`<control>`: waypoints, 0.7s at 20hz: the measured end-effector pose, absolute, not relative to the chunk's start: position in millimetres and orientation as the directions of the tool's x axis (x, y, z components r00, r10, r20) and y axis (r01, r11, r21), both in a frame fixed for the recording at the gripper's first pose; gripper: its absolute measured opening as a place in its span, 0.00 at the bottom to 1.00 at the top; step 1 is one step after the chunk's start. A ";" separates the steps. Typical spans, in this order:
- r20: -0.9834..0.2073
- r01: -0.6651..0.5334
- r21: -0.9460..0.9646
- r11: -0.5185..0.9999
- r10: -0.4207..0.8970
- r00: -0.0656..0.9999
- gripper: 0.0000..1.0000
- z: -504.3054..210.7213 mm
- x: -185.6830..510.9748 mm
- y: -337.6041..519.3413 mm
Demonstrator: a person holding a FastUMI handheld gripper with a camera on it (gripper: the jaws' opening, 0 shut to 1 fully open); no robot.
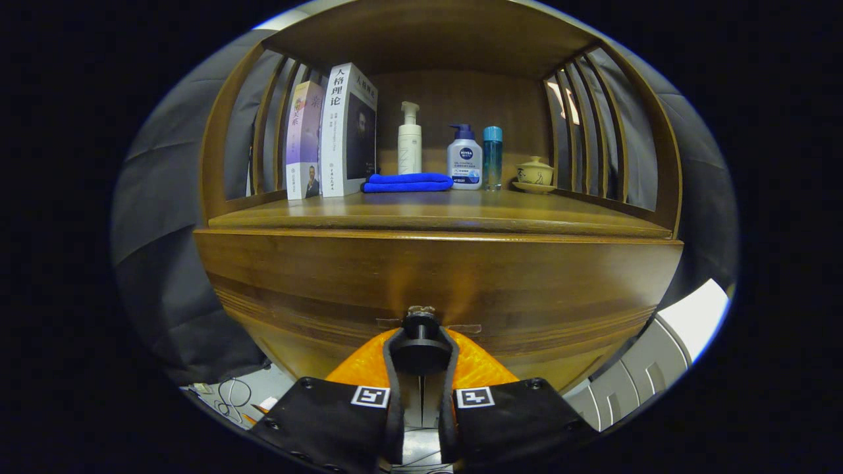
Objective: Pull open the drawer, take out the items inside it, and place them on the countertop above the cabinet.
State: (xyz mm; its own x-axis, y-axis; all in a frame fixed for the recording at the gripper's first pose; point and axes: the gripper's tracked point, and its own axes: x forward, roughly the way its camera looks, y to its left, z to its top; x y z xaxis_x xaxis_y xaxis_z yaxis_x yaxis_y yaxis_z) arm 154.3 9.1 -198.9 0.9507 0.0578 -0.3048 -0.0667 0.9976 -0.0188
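Both tool (421, 343) fingers (394, 359) around drawer knob (421, 327)

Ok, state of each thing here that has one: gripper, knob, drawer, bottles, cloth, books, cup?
gripper: shut on the drawer knob
drawer knob: clamped between both fingers
drawer: looks closed
books: standing upright
blue cloth: folded, lying flat
three bottles: upright, capped
lidded cup: lid on, on saucer

Claw (421, 342) closed around the dark knob (421, 327) on the wooden drawer front (316, 289), both fingers (393, 368) pressing its sides. Beyond, on the tabletop (527, 214): two books (332, 135), folded blue cloth (408, 182), three bottles (464, 158), lidded cup (535, 172).
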 end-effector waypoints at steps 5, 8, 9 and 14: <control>-0.309 -0.079 -0.050 0.996 0.060 0.949 0.23 -199.6 128.0 7.1; -0.310 -0.071 -0.073 0.995 0.045 0.950 0.23 -200.4 109.1 6.5; -0.311 -0.071 -0.074 0.995 0.044 0.949 0.23 -200.5 103.7 6.4; -0.312 -0.088 -0.070 0.994 0.062 0.948 0.23 -201.1 77.5 7.8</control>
